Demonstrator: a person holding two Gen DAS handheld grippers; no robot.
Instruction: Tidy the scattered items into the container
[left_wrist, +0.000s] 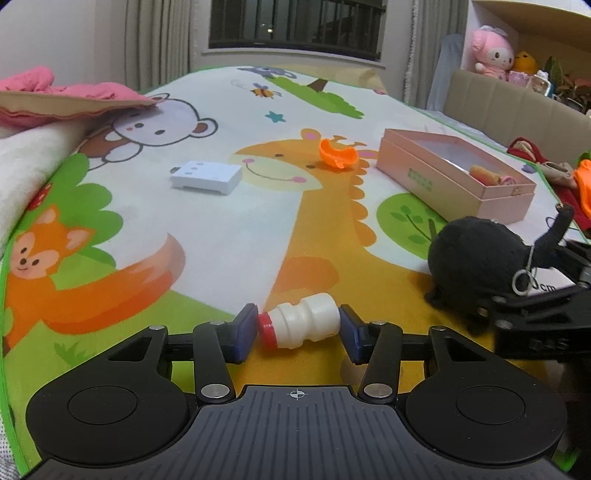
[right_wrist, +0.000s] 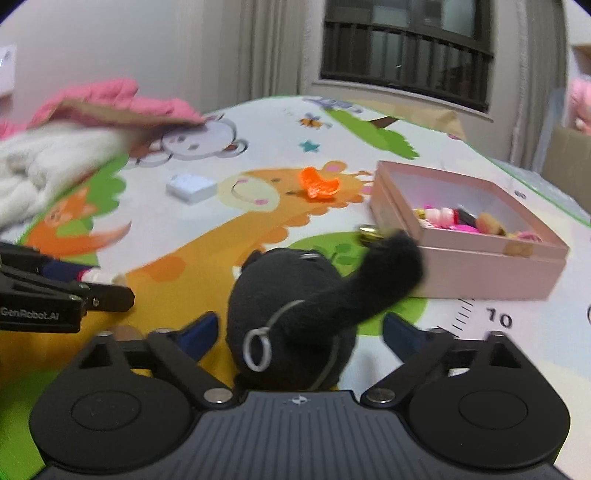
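My left gripper (left_wrist: 298, 329) is shut on a small white bottle with a red cap (left_wrist: 300, 325), lying sideways between the blue pads, just above the mat. My right gripper (right_wrist: 297, 332) stands open around a black plush toy (right_wrist: 295, 314) with a metal key ring; the pads are apart from its sides. The plush also shows in the left wrist view (left_wrist: 480, 266). The pink box (right_wrist: 469, 229) holds several small items and sits at the right; it also shows in the left wrist view (left_wrist: 454, 177). An orange plastic piece (left_wrist: 338, 153) and a white adapter (left_wrist: 207, 176) lie on the mat.
A cartoon animal play mat (left_wrist: 221, 229) covers the surface. A pink cloth (left_wrist: 66, 96) and white blanket (left_wrist: 33, 162) lie at the left. Red and orange items (left_wrist: 576, 184) sit past the mat's right edge. A shelf with plush toys (left_wrist: 495, 51) stands behind.
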